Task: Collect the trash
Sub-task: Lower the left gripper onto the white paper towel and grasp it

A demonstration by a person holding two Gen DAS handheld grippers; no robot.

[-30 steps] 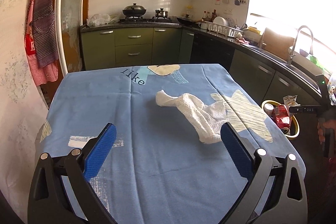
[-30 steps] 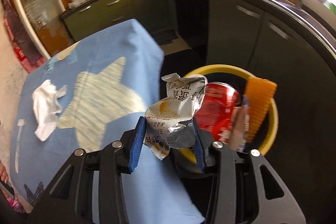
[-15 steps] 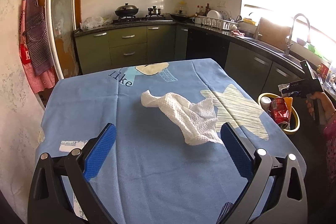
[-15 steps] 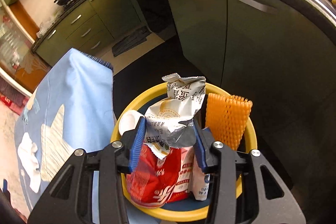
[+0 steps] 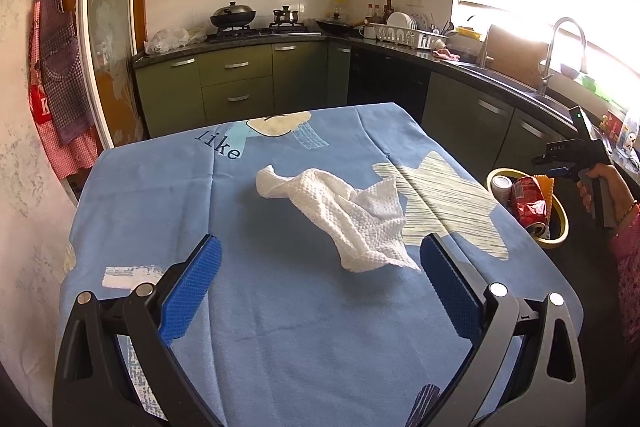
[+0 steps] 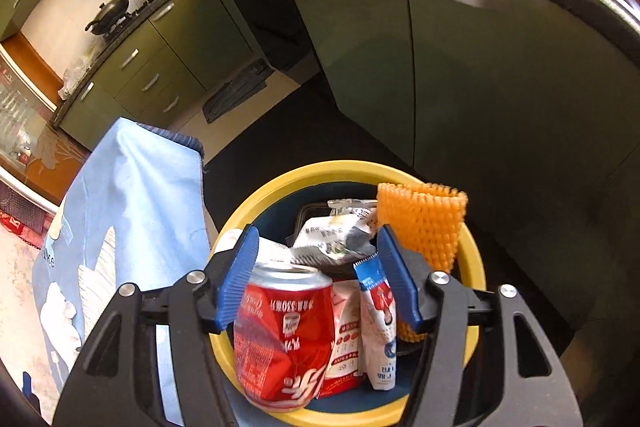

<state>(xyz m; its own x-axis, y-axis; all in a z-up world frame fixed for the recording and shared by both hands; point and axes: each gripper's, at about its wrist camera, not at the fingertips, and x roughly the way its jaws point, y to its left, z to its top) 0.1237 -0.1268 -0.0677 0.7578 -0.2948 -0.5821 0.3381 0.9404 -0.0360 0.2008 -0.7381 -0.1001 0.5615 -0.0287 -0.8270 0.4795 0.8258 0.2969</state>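
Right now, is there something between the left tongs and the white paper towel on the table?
Nothing visible. The left tongs stand open above the blue tablecloth, and the paper towel lies just ahead of them, with only bare cloth between.

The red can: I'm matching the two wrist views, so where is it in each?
Left wrist: red can at far right, in the yellow bin.
Right wrist: red can low centre, same bin.
Shared landmark: blue tablecloth.
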